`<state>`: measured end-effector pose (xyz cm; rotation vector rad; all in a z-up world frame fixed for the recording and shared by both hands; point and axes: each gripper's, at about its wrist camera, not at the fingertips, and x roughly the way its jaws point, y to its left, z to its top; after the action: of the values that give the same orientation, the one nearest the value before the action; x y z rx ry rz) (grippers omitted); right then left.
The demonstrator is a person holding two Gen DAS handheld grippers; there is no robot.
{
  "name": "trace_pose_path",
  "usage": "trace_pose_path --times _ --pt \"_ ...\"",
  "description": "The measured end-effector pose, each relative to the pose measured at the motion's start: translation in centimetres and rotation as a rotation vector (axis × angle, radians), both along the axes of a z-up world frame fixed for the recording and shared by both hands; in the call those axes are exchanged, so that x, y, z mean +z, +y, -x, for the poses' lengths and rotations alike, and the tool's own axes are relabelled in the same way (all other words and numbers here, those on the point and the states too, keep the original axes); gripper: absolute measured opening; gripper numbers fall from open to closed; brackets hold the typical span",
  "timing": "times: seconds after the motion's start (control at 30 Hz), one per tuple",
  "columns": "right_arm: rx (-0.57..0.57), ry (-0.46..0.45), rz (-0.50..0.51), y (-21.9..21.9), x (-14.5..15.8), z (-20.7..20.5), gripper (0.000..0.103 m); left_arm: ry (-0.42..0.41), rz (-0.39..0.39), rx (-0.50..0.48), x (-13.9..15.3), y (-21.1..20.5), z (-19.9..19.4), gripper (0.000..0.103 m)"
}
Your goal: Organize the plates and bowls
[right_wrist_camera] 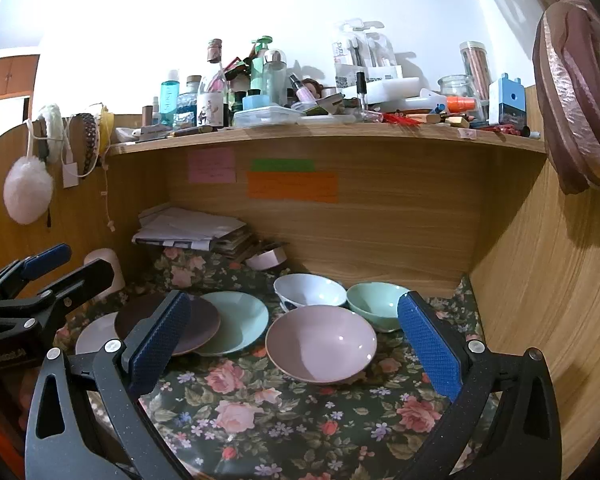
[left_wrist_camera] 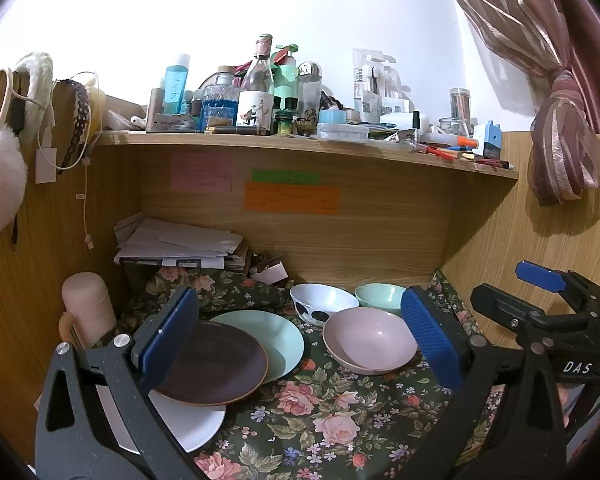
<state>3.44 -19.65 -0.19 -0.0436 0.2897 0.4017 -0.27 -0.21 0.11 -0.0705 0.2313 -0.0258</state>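
Three overlapping plates lie on the floral cloth: a white plate [left_wrist_camera: 192,424], a dark brown plate [left_wrist_camera: 216,364] on top, and a mint plate [left_wrist_camera: 280,340]. To their right stand a pink bowl [left_wrist_camera: 370,340], a white bowl with black spots [left_wrist_camera: 320,300] and a mint bowl [left_wrist_camera: 380,294]. My left gripper [left_wrist_camera: 300,340] is open and empty, hovering above the dishes. My right gripper [right_wrist_camera: 296,344] is open and empty, with the pink bowl [right_wrist_camera: 320,344] between its fingers in view. The plates [right_wrist_camera: 204,320] lie to its left.
The dishes sit in a wooden desk nook [left_wrist_camera: 340,240] with walls on three sides. A stack of papers [left_wrist_camera: 180,244] and a small box [left_wrist_camera: 270,272] lie at the back. A pink cylinder [left_wrist_camera: 88,304] stands at left. A cluttered shelf [left_wrist_camera: 300,140] of bottles hangs overhead.
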Motion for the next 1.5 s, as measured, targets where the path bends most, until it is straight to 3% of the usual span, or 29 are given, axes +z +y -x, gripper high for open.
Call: trace_pose_path --times 1.5 --pt "0.004 -0.008 -0.037 -0.21 0.41 0.39 0.103 -0.014 0.003 0.003 0.65 0.01 -0.06 0.103"
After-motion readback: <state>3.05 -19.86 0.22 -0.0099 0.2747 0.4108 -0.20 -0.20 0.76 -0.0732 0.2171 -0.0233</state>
